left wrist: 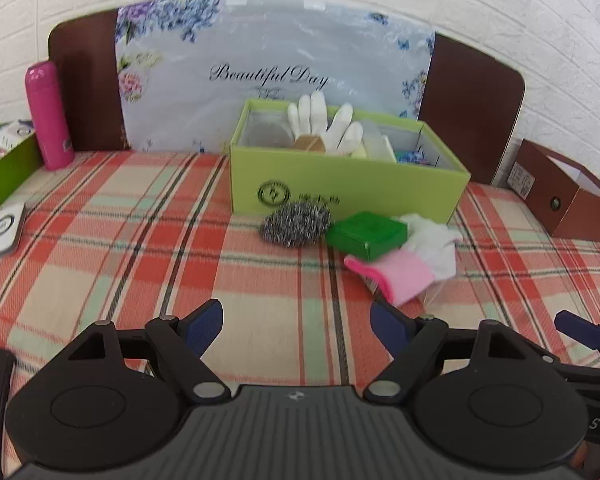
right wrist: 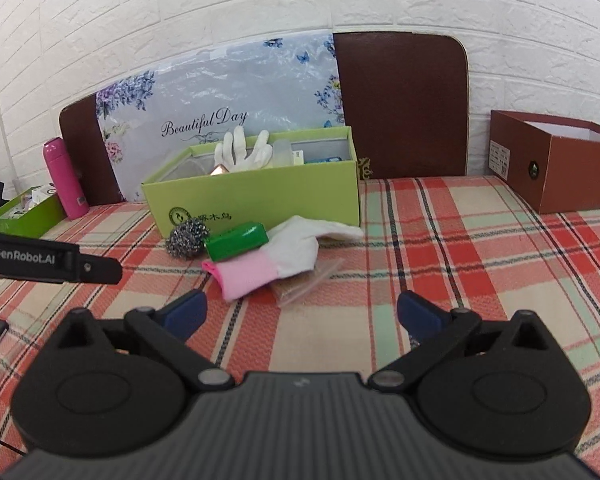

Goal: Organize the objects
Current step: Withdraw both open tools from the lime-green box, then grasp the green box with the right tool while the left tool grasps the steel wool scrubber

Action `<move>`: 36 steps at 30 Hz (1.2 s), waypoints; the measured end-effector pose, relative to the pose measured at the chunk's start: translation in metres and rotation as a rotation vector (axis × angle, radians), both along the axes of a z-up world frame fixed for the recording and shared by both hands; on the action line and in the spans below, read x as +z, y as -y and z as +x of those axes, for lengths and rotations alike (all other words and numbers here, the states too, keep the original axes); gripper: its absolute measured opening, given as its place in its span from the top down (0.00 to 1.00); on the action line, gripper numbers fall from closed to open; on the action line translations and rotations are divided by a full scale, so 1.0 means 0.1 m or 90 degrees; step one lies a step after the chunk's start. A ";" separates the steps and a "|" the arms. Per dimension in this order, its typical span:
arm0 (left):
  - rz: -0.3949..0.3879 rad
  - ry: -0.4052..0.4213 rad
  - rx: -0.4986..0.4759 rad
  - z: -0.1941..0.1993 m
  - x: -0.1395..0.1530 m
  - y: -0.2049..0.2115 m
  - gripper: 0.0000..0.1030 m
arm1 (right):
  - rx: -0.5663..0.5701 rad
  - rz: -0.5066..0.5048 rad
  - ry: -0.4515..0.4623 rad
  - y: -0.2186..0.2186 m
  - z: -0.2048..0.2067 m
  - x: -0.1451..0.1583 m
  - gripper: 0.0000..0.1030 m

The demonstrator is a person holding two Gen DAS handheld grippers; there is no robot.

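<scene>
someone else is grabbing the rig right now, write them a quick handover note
Left tongs: open, empty, over the plaid cloth.
Right tongs: open, empty.
Green box at the back already holds white gloves and other bits.
Still loose in front of it: steel scrubber, small green case, pink-and-white sock, clear packet.
Brown box stands at the right.
Left: clear the loose pile, probably into the green box.

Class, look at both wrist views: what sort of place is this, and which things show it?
Probably a home bed used as a sorting surface: a plaid red-and-cream bedspread, a dark brown headboard against a white brick-pattern wall, and an open lime-green cardboard box of household items.
</scene>
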State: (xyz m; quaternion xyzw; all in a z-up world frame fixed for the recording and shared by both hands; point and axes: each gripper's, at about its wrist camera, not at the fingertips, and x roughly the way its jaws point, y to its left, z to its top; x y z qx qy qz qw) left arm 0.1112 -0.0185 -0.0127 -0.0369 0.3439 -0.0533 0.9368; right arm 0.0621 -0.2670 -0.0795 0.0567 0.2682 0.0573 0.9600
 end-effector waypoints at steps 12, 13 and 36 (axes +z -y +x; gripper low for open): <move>-0.054 -0.037 -0.005 -0.21 -0.29 -0.25 0.18 | 0.004 -0.003 -0.052 -0.11 -0.14 -0.31 0.00; -0.059 -0.037 -0.003 -0.21 -0.30 -0.29 0.18 | 0.013 -0.008 -0.051 -0.15 -0.12 -0.32 0.00; -0.082 -0.022 0.042 -0.02 -0.26 -0.70 0.18 | 0.167 -0.110 -0.017 -0.83 1.48 -0.29 0.39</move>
